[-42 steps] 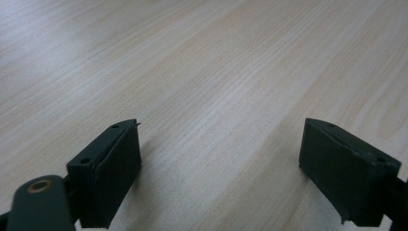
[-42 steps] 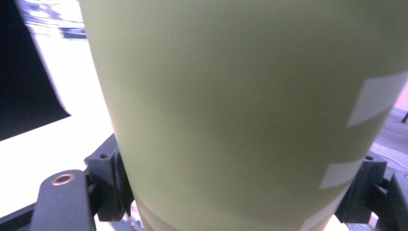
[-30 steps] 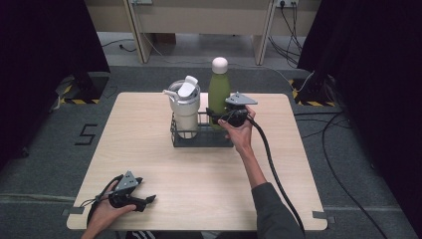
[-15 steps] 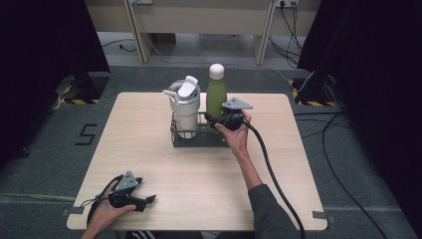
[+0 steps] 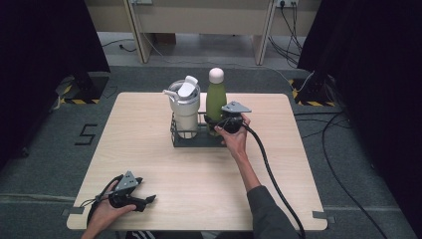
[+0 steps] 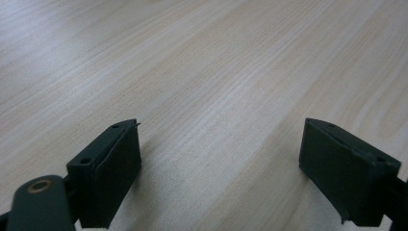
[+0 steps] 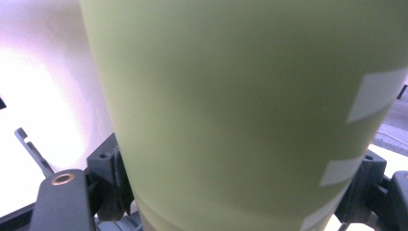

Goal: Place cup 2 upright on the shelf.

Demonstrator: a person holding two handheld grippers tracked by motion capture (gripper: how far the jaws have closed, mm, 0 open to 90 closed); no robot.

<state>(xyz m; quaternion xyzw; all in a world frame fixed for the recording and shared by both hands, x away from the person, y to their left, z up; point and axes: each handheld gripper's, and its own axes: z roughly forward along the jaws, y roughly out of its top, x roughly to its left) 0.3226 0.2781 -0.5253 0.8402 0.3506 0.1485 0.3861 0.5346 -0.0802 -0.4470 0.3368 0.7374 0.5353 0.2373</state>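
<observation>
Overhead, a pale wooden table fills the middle of the high view, standing on grey carpet with black curtains down both sides of the frame. Along the top edge run wooden desk legs and loose cables, and yellow-and-black tape marks the floor at upper left and upper right (a "5" is also taped on the carpet at the left).

Near the centre of the table sits a black wire rack. It holds a white tumbler with a flip lid on the left, and a green bottle with a pale cap just to its right.

At centre frame the right gripper meets the bottle's lower body at the rack. In the right gripper view the green wall of the bottle stands between both jaws, which press on either side, clamped on it.

At the lower left of the high view the left gripper lies low on the table in the person's hand. In the left gripper view its jaws stand wide apart over bare wood, holding nothing.
</observation>
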